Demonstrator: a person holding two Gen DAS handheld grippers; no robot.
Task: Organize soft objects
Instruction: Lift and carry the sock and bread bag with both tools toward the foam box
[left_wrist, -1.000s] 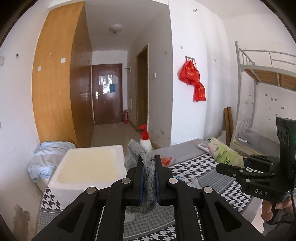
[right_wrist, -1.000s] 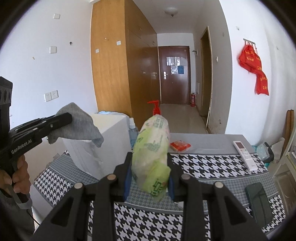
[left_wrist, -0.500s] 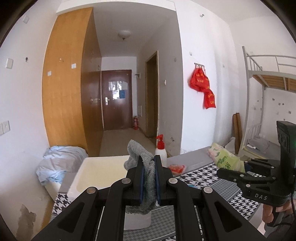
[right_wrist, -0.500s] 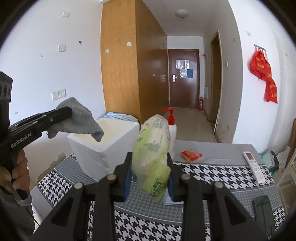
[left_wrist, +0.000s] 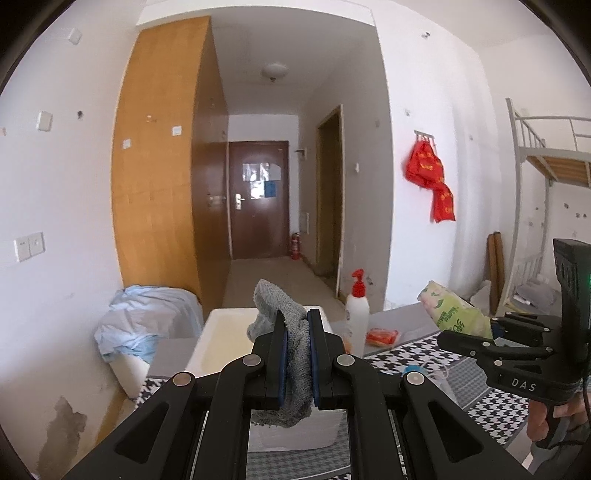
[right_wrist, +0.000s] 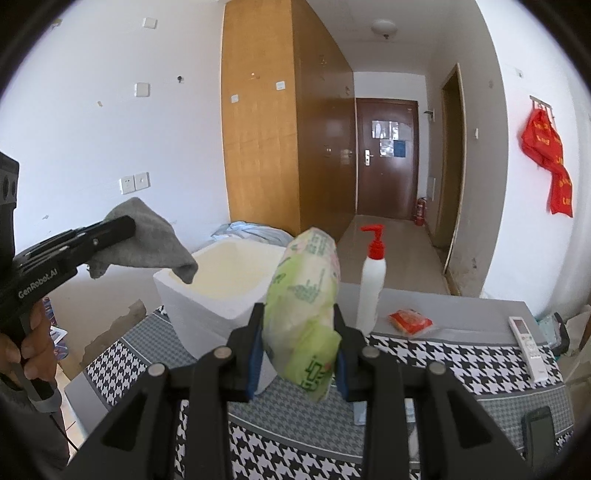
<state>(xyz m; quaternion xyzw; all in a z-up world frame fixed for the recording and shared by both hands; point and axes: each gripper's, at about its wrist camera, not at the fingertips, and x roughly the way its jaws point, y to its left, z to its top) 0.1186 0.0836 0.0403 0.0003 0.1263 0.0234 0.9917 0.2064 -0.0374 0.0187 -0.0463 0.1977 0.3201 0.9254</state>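
My left gripper is shut on a grey cloth that hangs over the near edge of a white foam box. In the right wrist view that same cloth droops from the left gripper just left of the foam box. A green-and-white soft tissue pack stands upright between the pads of my right gripper, which is shut on it, held above the table. From the left wrist view the pack sticks out of the right gripper at the right.
A houndstooth cloth covers the table. On it stand a white pump bottle with a red top, a red packet, a white remote and a dark phone. A bundle of light blue fabric lies behind the box.
Both grippers have drifted back and a little up with their loads; the foam box and bottle now sit lower and further off in both views. Grips unchanged.
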